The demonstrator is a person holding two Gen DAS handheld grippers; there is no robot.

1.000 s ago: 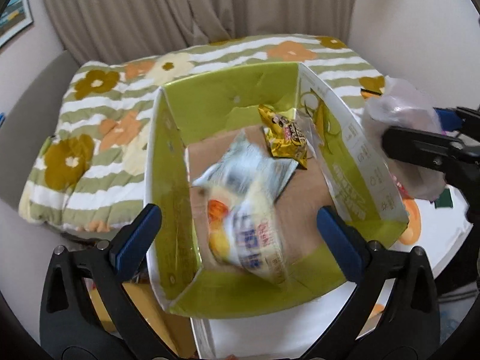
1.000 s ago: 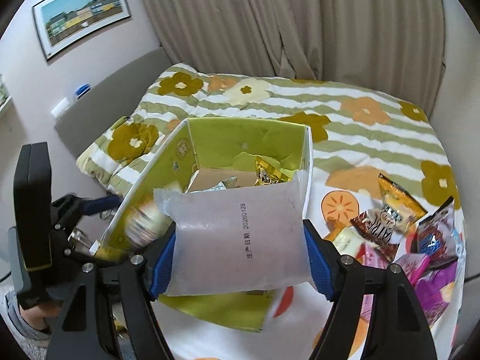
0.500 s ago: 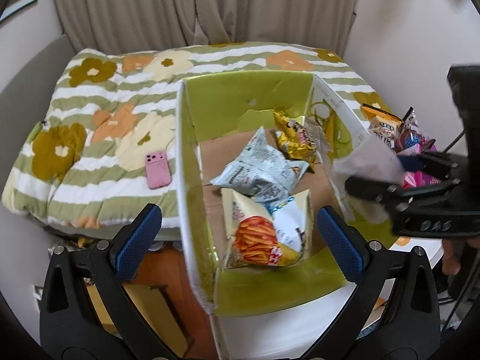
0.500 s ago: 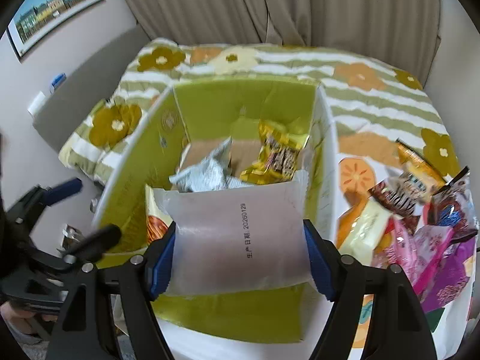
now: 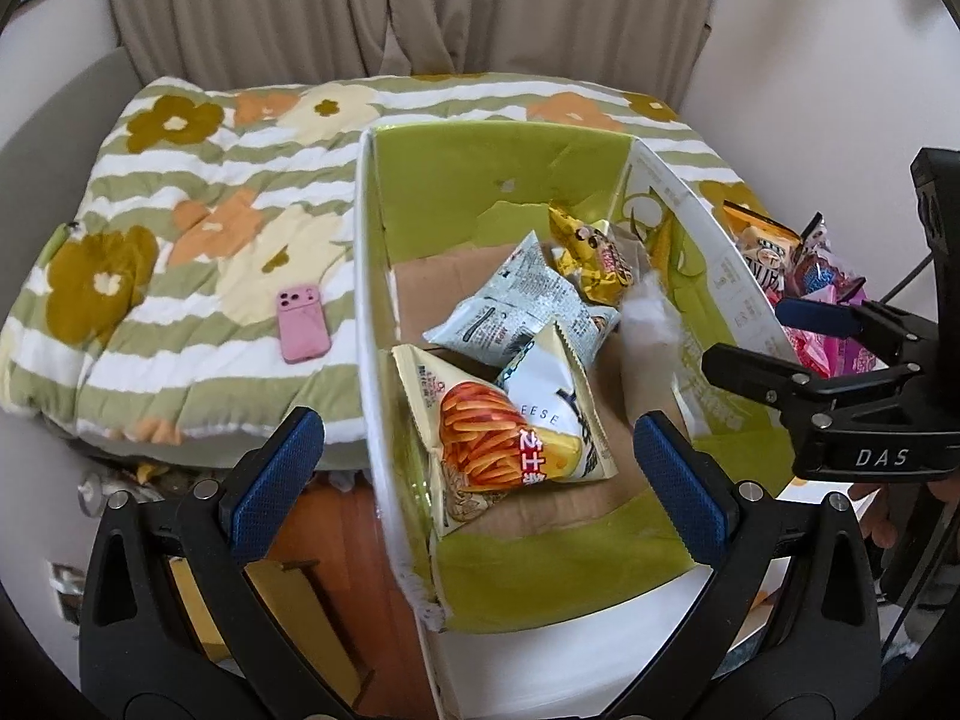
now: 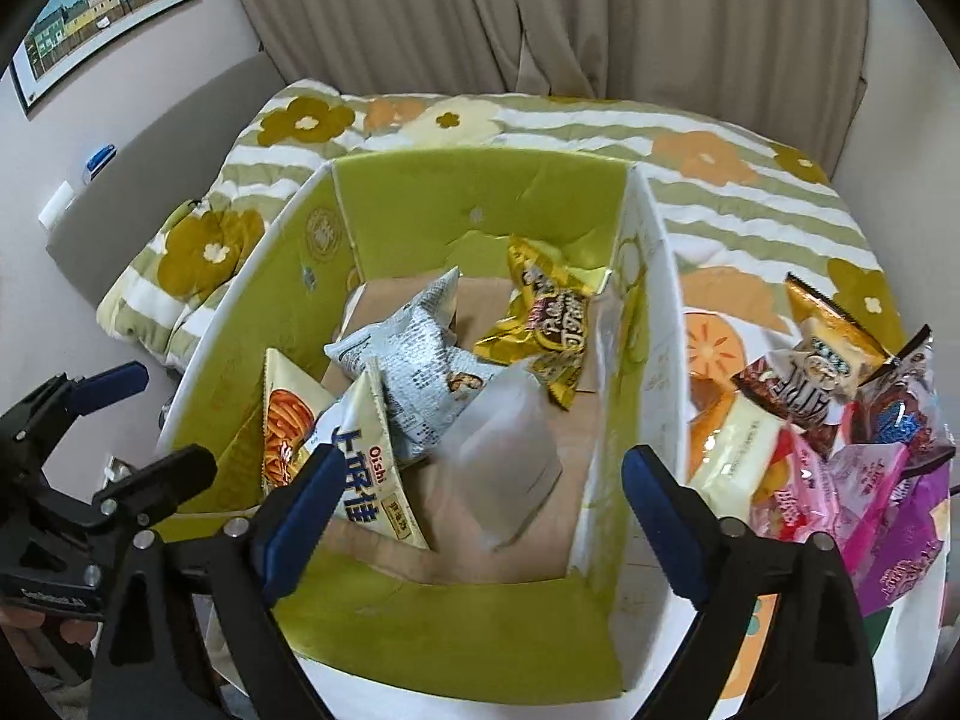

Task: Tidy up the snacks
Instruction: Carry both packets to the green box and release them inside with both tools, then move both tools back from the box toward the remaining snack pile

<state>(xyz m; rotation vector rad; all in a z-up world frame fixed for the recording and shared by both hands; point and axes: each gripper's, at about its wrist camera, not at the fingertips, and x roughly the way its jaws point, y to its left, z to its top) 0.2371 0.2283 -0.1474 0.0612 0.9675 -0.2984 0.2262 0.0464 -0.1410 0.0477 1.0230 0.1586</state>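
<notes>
A green-lined cardboard box (image 5: pixel 480 192) (image 6: pixel 480 204) holds a yellow chips bag (image 5: pixel 498 444) (image 6: pixel 336 456), a grey-white bag (image 5: pixel 516 312) (image 6: pixel 414 372), a gold bag (image 5: pixel 594 258) (image 6: pixel 552 306) and a blurred translucent white packet (image 6: pixel 510 456) (image 5: pixel 648 324) by the right wall. My left gripper (image 5: pixel 480 462) is open and empty above the box's near left corner. My right gripper (image 6: pixel 480 498) is open and empty above the box; it shows from the side in the left wrist view (image 5: pixel 774 336).
A pile of loose snack packets (image 6: pixel 840 420) (image 5: pixel 798 276) lies on the table right of the box. A pink phone (image 5: pixel 302 323) lies on the flowered quilt (image 5: pixel 180 228) to the left. Curtains hang behind.
My right gripper has opened and let go of the white packet, which has dropped into the box. The chips bag has settled on the box floor. My left gripper stayed open.
</notes>
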